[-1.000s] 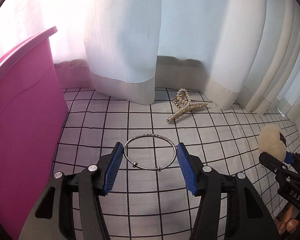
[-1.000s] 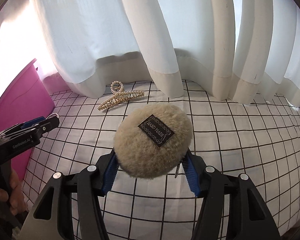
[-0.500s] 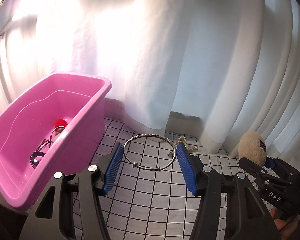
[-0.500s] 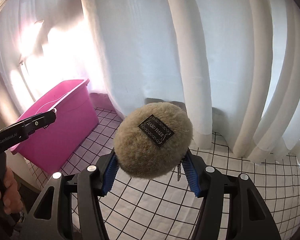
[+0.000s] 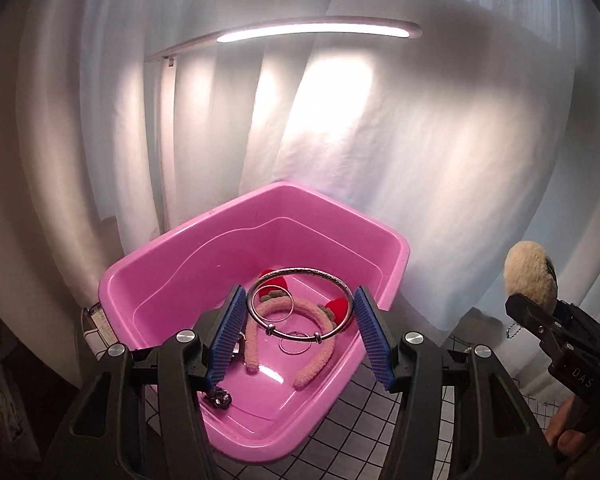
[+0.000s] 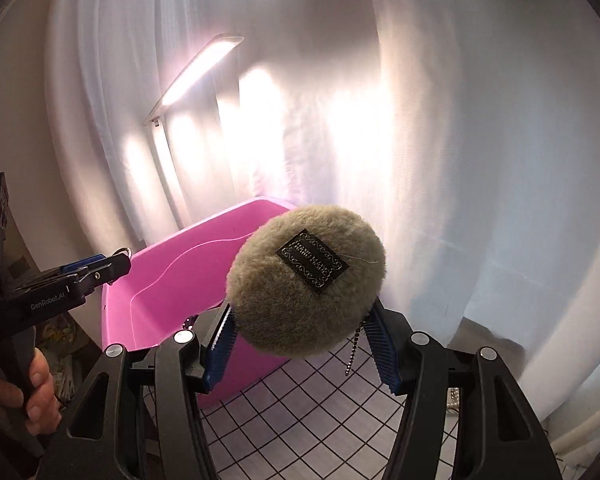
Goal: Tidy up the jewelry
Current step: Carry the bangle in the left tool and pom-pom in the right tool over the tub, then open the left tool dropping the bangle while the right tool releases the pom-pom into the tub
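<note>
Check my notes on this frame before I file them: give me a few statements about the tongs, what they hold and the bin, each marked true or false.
1. The left tongs grip a silver bangle. True.
2. The right tongs are empty. False: they hold a fluffy beige pom-pom with a black label.
3. The pink bin already holds a fuzzy pink headband. True.
4. The bangle lies on the bin's floor. False: it is held between the blue pads, above the bin.
5. The pom-pom is inside the bin. False: in the left wrist view it is off to the bin's right, over the checked cloth.
</note>
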A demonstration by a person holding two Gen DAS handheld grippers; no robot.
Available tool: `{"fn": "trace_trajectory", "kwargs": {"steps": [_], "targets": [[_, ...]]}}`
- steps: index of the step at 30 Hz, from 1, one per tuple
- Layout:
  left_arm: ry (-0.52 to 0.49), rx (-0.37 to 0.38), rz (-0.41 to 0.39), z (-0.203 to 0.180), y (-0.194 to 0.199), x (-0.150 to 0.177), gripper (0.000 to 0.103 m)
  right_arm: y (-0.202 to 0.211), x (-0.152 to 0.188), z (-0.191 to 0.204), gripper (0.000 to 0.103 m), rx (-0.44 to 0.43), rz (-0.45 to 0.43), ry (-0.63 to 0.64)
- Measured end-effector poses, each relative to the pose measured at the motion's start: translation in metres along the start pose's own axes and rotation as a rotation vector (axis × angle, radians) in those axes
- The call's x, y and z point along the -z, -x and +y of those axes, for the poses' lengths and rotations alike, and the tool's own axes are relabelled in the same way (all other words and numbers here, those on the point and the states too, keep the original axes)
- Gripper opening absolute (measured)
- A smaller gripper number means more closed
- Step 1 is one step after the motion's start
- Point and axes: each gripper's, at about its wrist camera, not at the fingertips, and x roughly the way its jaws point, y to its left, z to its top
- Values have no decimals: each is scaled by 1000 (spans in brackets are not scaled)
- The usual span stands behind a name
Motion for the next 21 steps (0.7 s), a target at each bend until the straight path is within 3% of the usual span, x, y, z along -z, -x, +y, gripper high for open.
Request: {"fn": "trace_trajectory", "kwargs": {"steps": [6, 12, 21], "targets": [[76, -78, 59, 54, -33, -4, 54, -61, -32, 27, 57, -59, 59, 58], [99, -98, 123, 76, -59, -2, 54, -119, -42, 50, 57, -88, 165, 102], [162, -120, 261, 89, -97, 5, 54, -172, -33, 55, 57, -121, 353, 130]]}}
